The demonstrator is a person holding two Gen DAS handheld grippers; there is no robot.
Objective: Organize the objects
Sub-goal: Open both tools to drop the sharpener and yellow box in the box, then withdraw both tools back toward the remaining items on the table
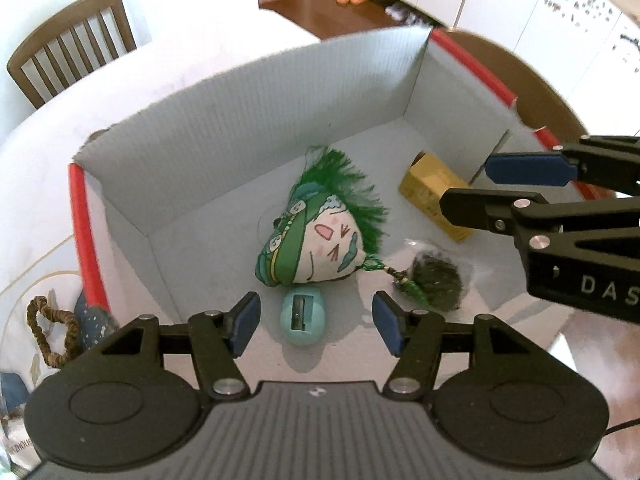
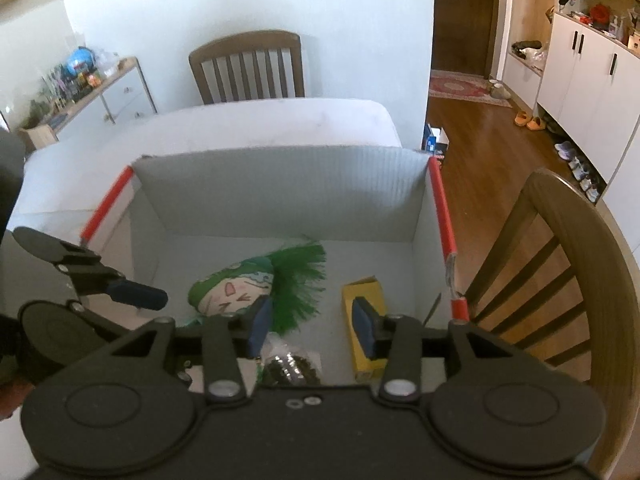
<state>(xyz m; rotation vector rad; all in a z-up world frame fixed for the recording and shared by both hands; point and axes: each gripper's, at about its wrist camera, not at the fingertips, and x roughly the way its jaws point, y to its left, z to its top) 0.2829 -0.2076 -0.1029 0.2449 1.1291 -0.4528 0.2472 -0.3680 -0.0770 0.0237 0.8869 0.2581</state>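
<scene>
A teal egg-shaped pencil sharpener point(image 1: 303, 320) lies on the floor of the grey corrugated box with red-edged rims point(image 1: 224, 120), by its near wall, between the spread fingers of the left gripper point(image 1: 314, 320). Just beyond lies a green-tasselled cloth face charm point(image 1: 320, 236). The right gripper point(image 2: 312, 326), also spread and empty, hovers above a yellow cardboard carton point(image 2: 362, 292).

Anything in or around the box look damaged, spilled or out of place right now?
The red edge strip on the grey corrugated box looks torn and frayed at its near end. A brown braided loop lies outside the box. Nothing looks spilled.
</scene>
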